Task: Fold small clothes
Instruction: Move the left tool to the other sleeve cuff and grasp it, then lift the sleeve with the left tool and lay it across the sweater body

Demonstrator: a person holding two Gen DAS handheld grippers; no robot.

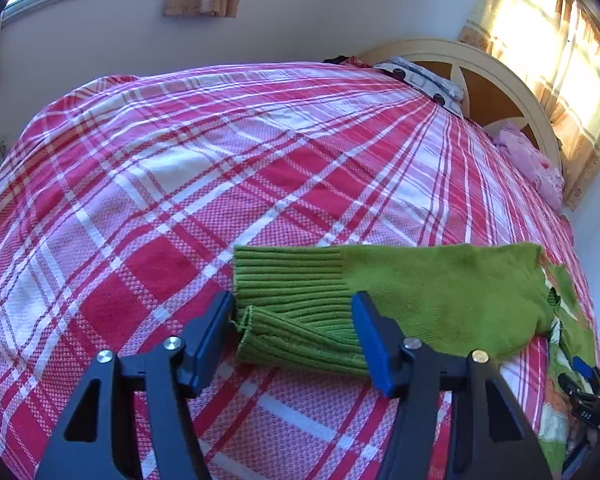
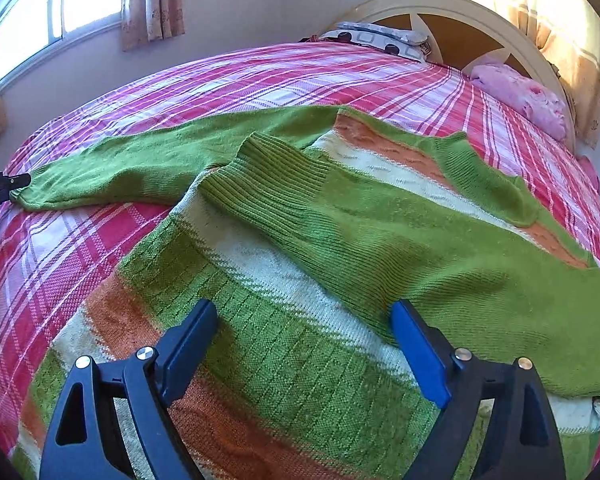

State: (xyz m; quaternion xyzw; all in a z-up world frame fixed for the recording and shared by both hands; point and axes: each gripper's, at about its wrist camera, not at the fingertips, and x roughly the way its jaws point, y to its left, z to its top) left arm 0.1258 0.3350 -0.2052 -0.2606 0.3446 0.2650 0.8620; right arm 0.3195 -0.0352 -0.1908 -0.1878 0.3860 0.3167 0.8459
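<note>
My left gripper [image 1: 292,336] sits low in the middle of its own view. Its two blue fingers [image 1: 374,344] stand apart, one on each side of the ribbed cuff [image 1: 296,308] of a green sleeve [image 1: 440,292]. The cuff is between them. I cannot tell if the pads press on it; I see a small gap at the left pad, so I call the fingers partly open, not pinching.

The sleeve runs from the cuff to the right side of that view, flat on the red and white checked bedspread [image 1: 180,160].

My right gripper [image 2: 304,348] is low in the middle of its view. Its fingers [image 2: 420,356] are spread wide, and nothing is held. They hang just over the sweater [image 2: 284,320], which fills the lower middle of the picture. The sweater is green with white and orange stripes. One sleeve is folded across the body, its ribbed cuff near the middle. The other sleeve stretches out to the left edge, where the tip of my left gripper shows.

At the top right there is a cream headboard [image 2: 460,4], a pink pillow [image 2: 520,96] and a spotted pillow [image 2: 380,38]. A window [image 2: 40,20] with curtains is at the upper left.
</note>
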